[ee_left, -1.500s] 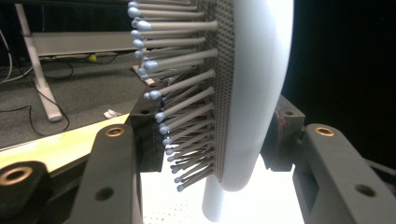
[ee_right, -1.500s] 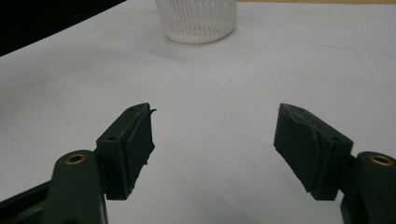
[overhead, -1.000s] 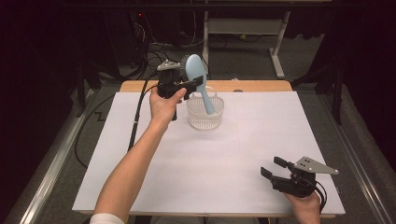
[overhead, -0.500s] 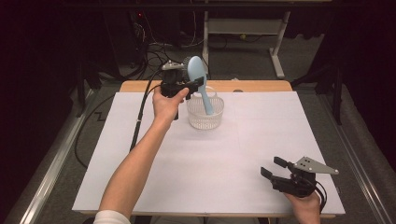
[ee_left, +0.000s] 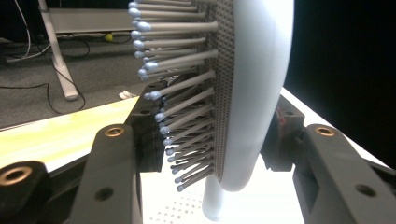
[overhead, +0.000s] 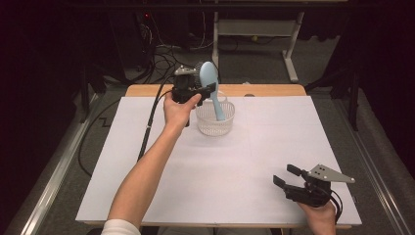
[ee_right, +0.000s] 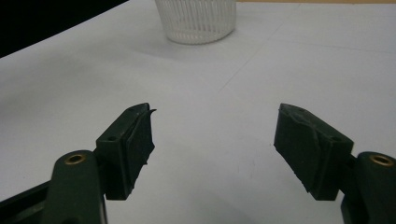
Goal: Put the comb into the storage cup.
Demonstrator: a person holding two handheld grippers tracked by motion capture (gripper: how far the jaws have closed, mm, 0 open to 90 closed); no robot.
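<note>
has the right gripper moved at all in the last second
No. The right gripper sits at the same spot near the table's front right corner, jaws open, as in the earlier high views.

A wooden table (overhead: 274, 90) carries a white sheet (overhead: 235, 166) covering nearly all of it; on the sheet, near its far edge, stands a white slatted basket (overhead: 214, 121)
</note>
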